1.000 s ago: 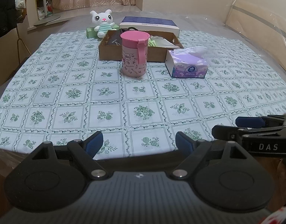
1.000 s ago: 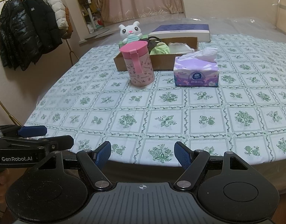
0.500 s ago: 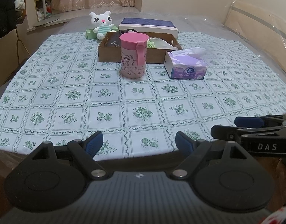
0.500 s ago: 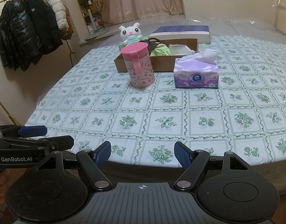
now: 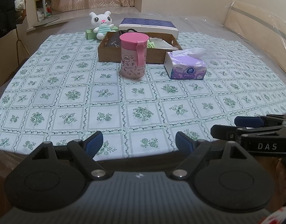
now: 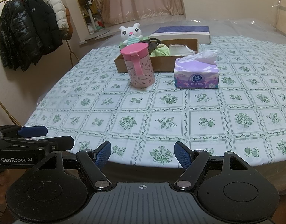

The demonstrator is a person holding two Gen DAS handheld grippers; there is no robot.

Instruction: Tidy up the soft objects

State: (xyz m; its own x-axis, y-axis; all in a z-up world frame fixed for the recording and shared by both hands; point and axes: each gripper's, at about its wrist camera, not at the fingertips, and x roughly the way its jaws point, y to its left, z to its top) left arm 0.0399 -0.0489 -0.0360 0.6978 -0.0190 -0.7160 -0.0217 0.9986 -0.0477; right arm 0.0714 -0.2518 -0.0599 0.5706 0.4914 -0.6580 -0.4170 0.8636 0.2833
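Over the near edge of the table, the left gripper and right gripper hang side by side, each with its 2 blue-padded fingers spread wide and nothing between them. Farther back stand a pink cup and, just right of it, a purple tissue pack. Behind both sits a cardboard box with cloths inside; a white plush toy sits past its far left corner.
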